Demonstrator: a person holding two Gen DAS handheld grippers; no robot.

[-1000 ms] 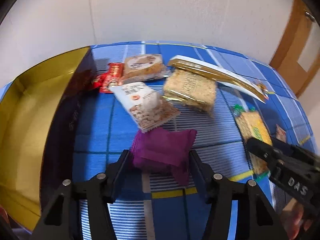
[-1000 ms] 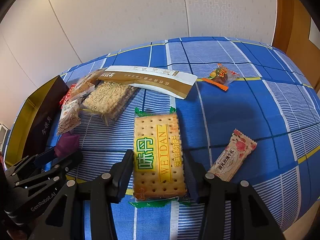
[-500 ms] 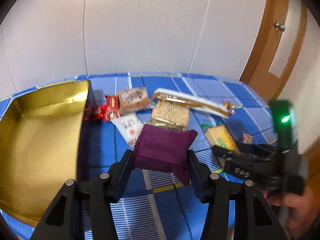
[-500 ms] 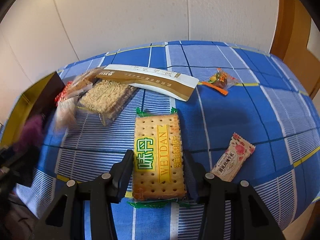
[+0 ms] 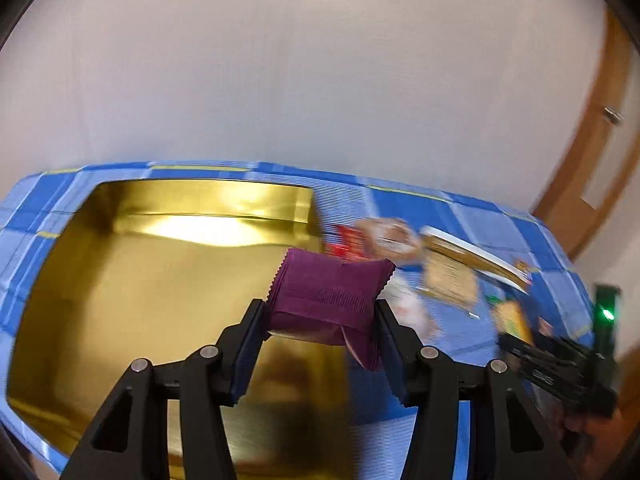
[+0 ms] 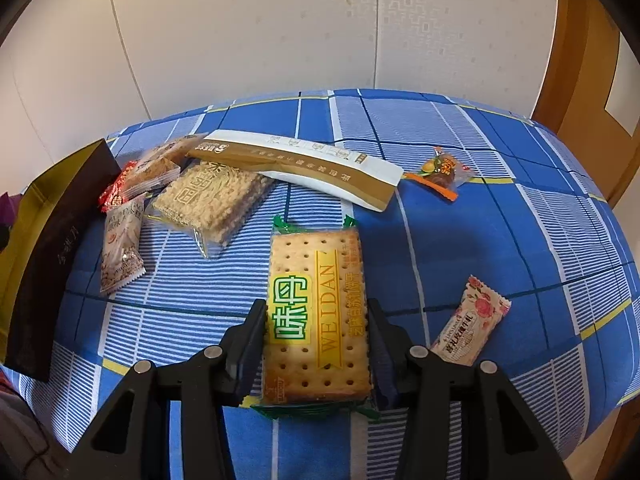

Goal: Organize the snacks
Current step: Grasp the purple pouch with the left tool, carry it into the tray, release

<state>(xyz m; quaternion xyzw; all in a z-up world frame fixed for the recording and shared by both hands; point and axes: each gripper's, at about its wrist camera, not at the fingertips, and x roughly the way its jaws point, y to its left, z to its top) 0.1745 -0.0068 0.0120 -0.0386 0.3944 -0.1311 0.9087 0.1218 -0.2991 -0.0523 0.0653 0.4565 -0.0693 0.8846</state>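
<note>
Your left gripper (image 5: 320, 320) has its jaws clamped on the purple packet (image 5: 330, 294), pinching it from both sides and holding it in the air over the right part of the gold box (image 5: 132, 280). The left wrist view is blurred, but the box's shiny inside shows below and to the left of the packet.

Your right gripper (image 6: 316, 344) sits low over the tabletop (image 6: 520, 232), which is covered by a blue checked cloth. Its jaws straddle the near half of the cracker pack (image 6: 316, 312), one finger along each long side, touching or almost touching it; you cannot tell whether they are squeezing it, and the pack lies flat on the cloth.

In the right wrist view the gold box stands at the far left edge (image 6: 44, 248), its dark outer wall facing the snacks. Just beside that wall lie the nut packet (image 6: 120, 248) and a red candy (image 6: 114, 196), with a small cake pack (image 6: 160, 164) behind them. The noodle block (image 6: 212, 200) lies between these and the cracker pack, and the long brown and white pouch (image 6: 304, 168) lies across the far side, one end overlapping the noodle block. An orange sweet (image 6: 440, 172) rests well apart to the right, and the pink flowered bar (image 6: 472, 320) lies just beside your right finger.
</note>
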